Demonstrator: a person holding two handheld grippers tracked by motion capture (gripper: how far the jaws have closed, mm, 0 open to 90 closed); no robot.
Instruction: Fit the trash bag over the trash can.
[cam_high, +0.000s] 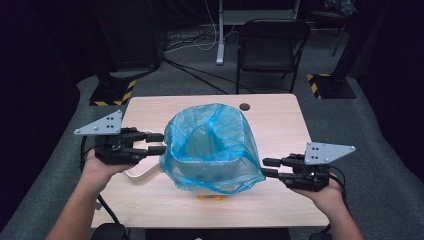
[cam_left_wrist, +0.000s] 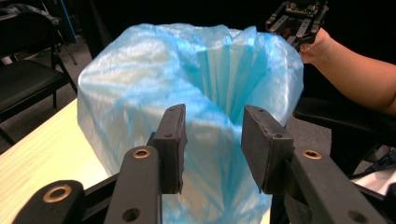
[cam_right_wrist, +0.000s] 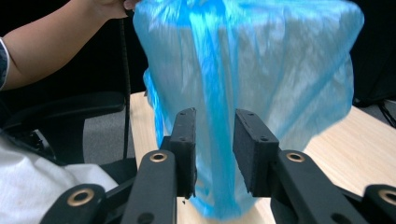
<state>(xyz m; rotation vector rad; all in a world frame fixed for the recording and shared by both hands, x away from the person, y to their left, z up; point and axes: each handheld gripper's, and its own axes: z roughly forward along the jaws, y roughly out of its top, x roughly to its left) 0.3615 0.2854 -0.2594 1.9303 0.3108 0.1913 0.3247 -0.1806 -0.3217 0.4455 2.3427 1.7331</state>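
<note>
Blue plastic bag (cam_high: 212, 145) lines a white bin (cam_high: 210, 186) at mid-table (cam_high: 280, 115), its top puffed open above the rim. Left gripper (cam_high: 156, 143) sits at the bag's left edge, jaws parted, no film pinched between the pads (bag just ahead of them). Right gripper (cam_high: 270, 167) is by the bag's lower right corner, jaws likewise spread, not clamping. Black folding chair (cam_high: 270, 47) behind the table.

One blue bag (cam_high: 212, 145) stands over one white bin (cam_high: 205, 170) on one table (cam_high: 280, 120). Two grippers flank it, the left gripper (cam_high: 156, 143) and the right gripper (cam_high: 270, 167), one in each of two hands. One chair (cam_high: 270, 47) stands behind.
</note>
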